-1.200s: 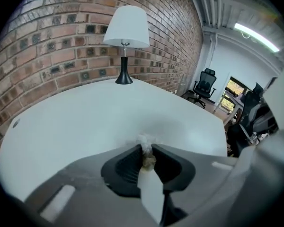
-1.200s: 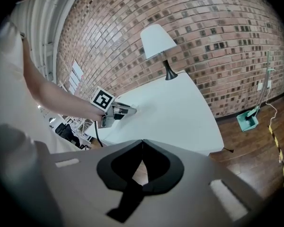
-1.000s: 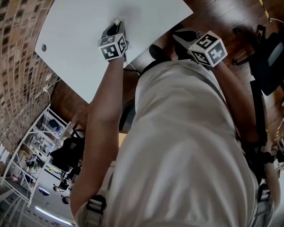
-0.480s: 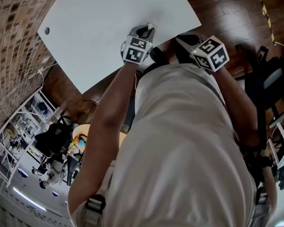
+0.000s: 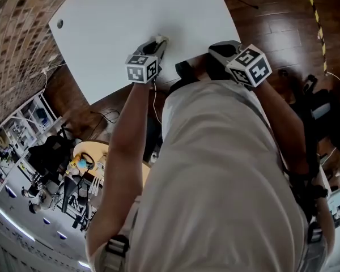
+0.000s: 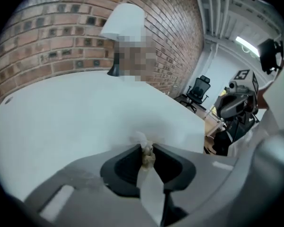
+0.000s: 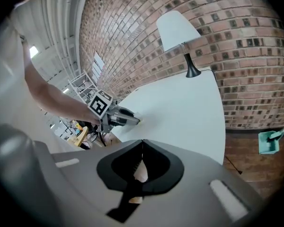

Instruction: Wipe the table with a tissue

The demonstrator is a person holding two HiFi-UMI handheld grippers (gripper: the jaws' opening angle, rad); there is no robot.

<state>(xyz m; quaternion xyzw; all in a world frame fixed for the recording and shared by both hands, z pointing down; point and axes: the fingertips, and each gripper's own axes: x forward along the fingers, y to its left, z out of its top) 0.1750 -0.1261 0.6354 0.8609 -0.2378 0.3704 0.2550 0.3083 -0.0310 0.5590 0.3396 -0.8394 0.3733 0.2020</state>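
While the jaws of the left gripper, just opening slightly, are pinching the tissue near the counter front edge, the right gripper is idling closed and empty, and wiping is seemingly continuing.

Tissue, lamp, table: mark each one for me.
tissue point(image 6: 149, 190), left gripper view, on the white strip behind its crumpled tip.
lamp point(image 7: 176, 30), right gripper view, on the shade.
table point(image 5: 130, 16), head view, on the bare white top.
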